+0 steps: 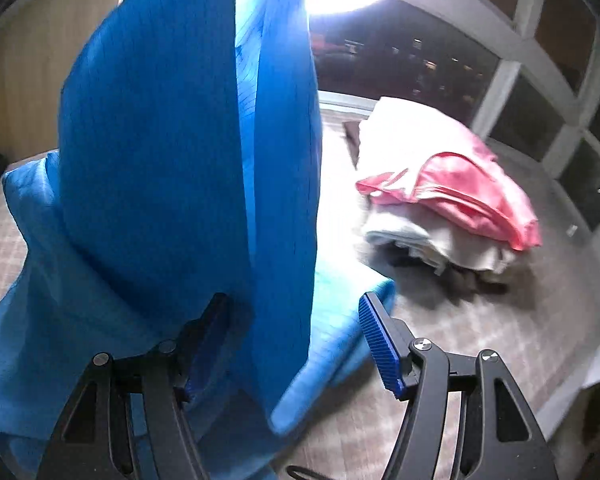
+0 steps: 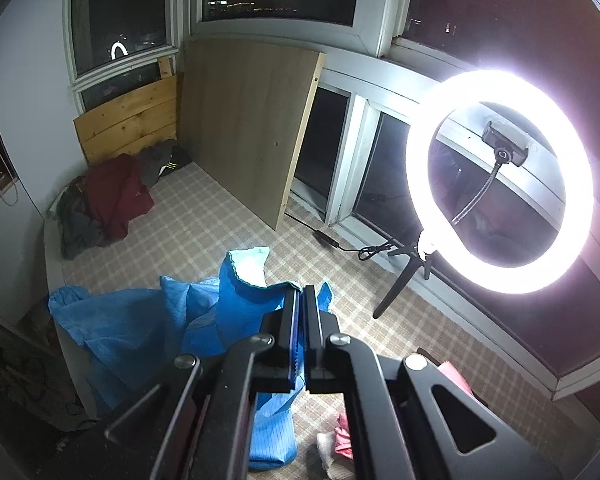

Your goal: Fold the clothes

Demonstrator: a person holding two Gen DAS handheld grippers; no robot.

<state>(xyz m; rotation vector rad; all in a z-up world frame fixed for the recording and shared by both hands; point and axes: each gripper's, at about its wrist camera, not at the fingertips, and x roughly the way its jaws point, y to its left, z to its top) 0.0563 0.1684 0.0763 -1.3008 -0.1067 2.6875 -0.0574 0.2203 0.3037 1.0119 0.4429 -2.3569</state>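
Jaws: the right gripper (image 2: pixel 299 300) is pinching its two ribbed pads together on an edge of the blue garment (image 2: pixel 148 320); the left gripper (image 1: pixel 296 320) is standing wide, its two blue ribbed pads apart, with cloth hanging between them but not clamped.

One blue garment, thin, faintly grid-lined fabric, is hanging in tall folds in front of the left wrist camera (image 1: pixel 160 160), its lower part trailing onto the checked mat (image 1: pixel 480 340); from the right wrist it is draping down below the fingers, one pale scalloped hem showing.

One stack of folded clothes (image 1: pixel 440 216) is lying on the mat beside it: a pink piece on top, white and pale ones beneath, something dark at the bottom.

One heap of dark red and grey clothes (image 2: pixel 104 204) is sitting in the far corner.

One ring light (image 2: pixel 500 180), circular and glowing white, is standing on a tripod. Two wooden boards (image 2: pixel 244 140) are leaning against the windows.
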